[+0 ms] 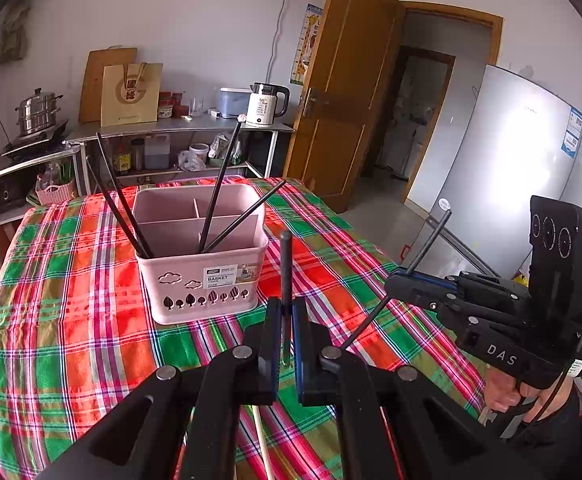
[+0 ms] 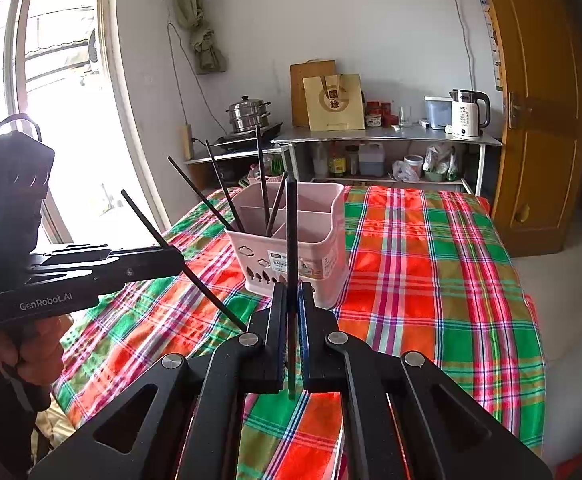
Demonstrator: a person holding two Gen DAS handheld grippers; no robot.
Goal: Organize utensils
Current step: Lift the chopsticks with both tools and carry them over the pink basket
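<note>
A pink divided basket (image 1: 195,280) (image 2: 331,256) stands on the plaid tablecloth. Several black chopsticks (image 1: 219,184) (image 2: 263,176) lean out of it. In the left wrist view my left gripper (image 1: 286,308) is shut on one black chopstick (image 1: 286,264), held upright above the cloth, a little short of the basket. My right gripper (image 2: 292,292) is likewise shut on a second black chopstick (image 2: 291,232), upright in front of the basket. Each gripper also shows in the other's view: the right gripper (image 1: 401,280) off to the right, the left gripper (image 2: 177,258) off to the left, with its chopstick slanting.
The plaid-covered table (image 1: 71,340) (image 2: 451,280) spreads around the basket. A pale stick (image 1: 261,440) lies on the cloth under my left gripper. Behind are a metal shelf with a kettle (image 1: 267,104), a steamer pot (image 1: 37,114), a wooden door (image 1: 343,92), a fridge (image 1: 511,168) and a window (image 2: 63,100).
</note>
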